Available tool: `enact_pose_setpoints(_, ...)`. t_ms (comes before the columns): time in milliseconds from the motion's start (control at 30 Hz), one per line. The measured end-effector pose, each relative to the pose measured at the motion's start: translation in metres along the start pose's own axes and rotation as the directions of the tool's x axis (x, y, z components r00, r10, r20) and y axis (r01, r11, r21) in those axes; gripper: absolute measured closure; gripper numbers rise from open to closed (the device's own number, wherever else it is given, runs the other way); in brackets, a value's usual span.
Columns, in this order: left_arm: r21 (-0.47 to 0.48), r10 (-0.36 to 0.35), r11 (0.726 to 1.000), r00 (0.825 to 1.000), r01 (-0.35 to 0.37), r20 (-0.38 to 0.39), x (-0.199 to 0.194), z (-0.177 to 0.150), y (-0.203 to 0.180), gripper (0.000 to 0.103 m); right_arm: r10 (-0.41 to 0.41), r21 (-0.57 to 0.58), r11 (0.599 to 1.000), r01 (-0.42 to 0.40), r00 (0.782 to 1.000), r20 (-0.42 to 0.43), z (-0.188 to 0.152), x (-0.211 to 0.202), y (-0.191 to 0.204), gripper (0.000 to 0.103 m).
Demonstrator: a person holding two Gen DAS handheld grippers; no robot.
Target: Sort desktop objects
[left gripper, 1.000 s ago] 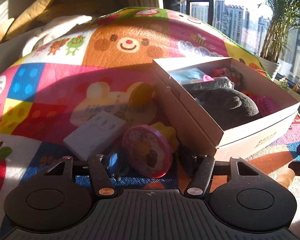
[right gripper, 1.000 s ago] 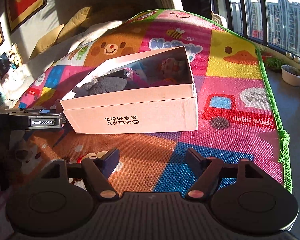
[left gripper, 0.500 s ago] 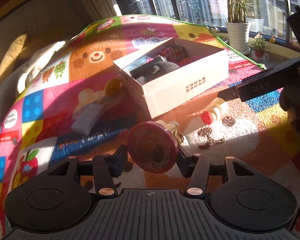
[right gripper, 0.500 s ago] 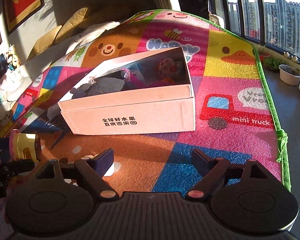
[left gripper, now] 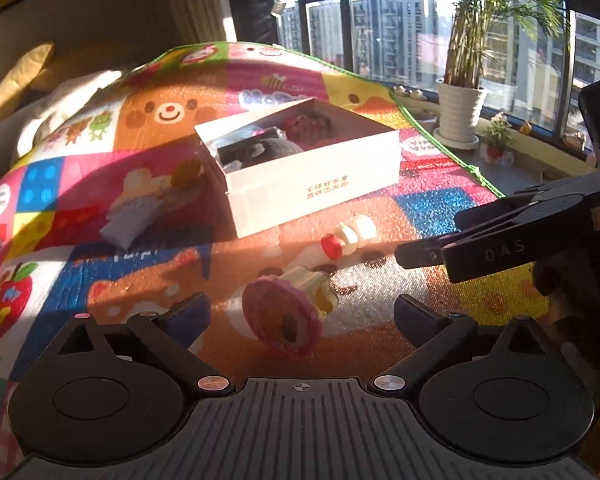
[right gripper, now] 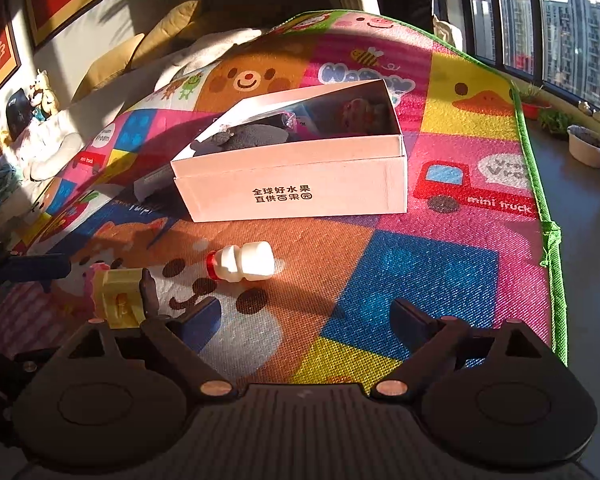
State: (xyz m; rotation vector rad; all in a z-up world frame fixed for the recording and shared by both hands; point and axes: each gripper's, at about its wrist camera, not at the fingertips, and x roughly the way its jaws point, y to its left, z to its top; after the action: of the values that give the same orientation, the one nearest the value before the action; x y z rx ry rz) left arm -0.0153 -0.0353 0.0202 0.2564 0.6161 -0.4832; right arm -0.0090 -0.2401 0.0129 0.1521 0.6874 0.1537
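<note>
Box contents half-hidden — a dark plush and blurred pink things inside the white box (right gripper: 296,184).
Left gripper (left gripper: 302,312) opening, released: pink-and-yellow toy (left gripper: 284,314) lies between its jaws, untouched on the mat (right gripper: 412,268); right gripper (right gripper: 306,318) opening, empty — small bottle (right gripper: 242,262) beyond.

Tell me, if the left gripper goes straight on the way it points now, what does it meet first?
Most likely the pink round toy, which lies on the mat between the opening jaws of the left gripper, touching neither. The small white bottle comes after it, then the box; depth is hard to judge.
</note>
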Motion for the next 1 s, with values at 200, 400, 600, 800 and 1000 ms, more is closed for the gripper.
enact_pose_setpoints(200, -0.272, 0.109, 0.957, 0.994, -0.101, 0.013, -0.014, -0.04, 0.031, 0.0, 0.055, -0.141, 0.989, -0.044, 0.995, 0.08, 0.004, -0.023, 0.038, 0.035)
enact_pose_setpoints(400, -0.328, 0.169, 0.935, 0.983, -0.135, 0.075, -0.045, -0.056, 0.04, 0.0, 0.172, -0.282, 0.949, -0.143, 0.982, 0.082, 0.008, -0.019, 0.094, 0.04)
enact_pose_setpoints(600, -0.298, 0.143, 0.948, 0.986, -0.11, 0.09, -0.05, -0.052, 0.029, 0.0, 0.172, -0.285, 0.945, -0.161, 0.985, 0.014, 0.009, 0.007, 0.107, 0.065)
enact_pose_setpoints(800, -0.313, 0.11, 0.947, 0.989, -0.076, 0.094, -0.038, -0.041, 0.019, 0.0, 0.255, -0.005, 0.967, -0.255, 0.967, -0.007, 0.018, 0.003, 0.043, 0.074)
enact_pose_setpoints(1000, -0.263, 0.066, 0.965, 0.987, -0.025, 0.147, -0.017, -0.027, -0.005, 0.0, 0.221, 0.126, 0.966, -0.224, 0.975, 0.037, 0.007, -0.012, -0.004, 0.072)
